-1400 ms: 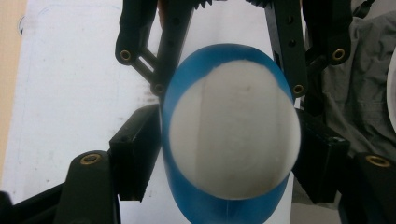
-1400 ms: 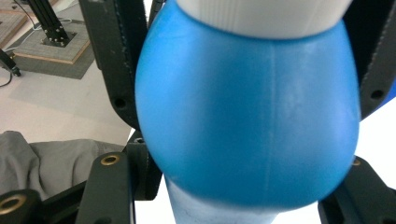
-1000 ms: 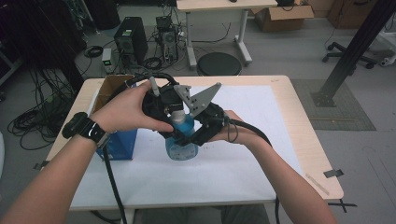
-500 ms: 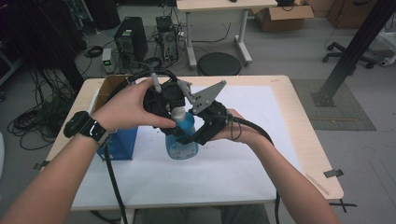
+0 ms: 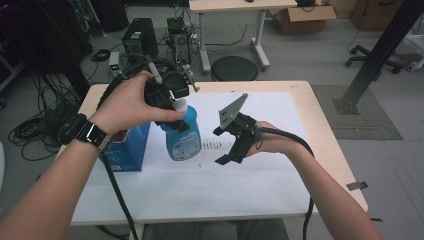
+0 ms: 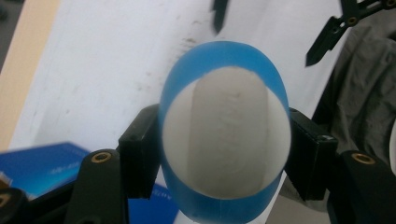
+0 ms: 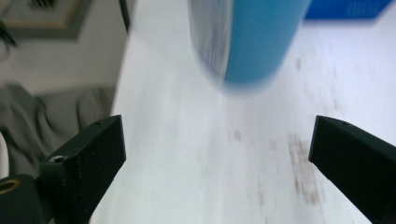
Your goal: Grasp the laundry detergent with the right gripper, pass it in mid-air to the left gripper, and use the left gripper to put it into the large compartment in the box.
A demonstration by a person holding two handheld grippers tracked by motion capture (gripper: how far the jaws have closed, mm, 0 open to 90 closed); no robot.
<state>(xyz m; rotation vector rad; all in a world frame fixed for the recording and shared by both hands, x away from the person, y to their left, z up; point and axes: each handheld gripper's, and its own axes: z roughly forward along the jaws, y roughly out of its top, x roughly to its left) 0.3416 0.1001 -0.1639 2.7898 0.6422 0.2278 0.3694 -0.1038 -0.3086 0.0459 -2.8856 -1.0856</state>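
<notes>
A person at a table w/ a white sheet over its top: the left gripper pinches a blue bottle by the neck, just under its white cap, jaws pressed on either side, as the left gripper view shows from above. The bottle hangs upright near the sheet's left part, its base just above the scuffed paper in the right gripper view. The right gripper sits just right of the bottle, apart from it, jaws spread wide w/ nothing between them; they have just been opening. A blue box stands at the table's left edge, close behind the bottle and partly hidden by the left forearm and a watch. Beyond the table: a round black stool, computer towers amid tangled cables, a 2nd desk w/ a cardboard box behind it, and a black post at right.
</notes>
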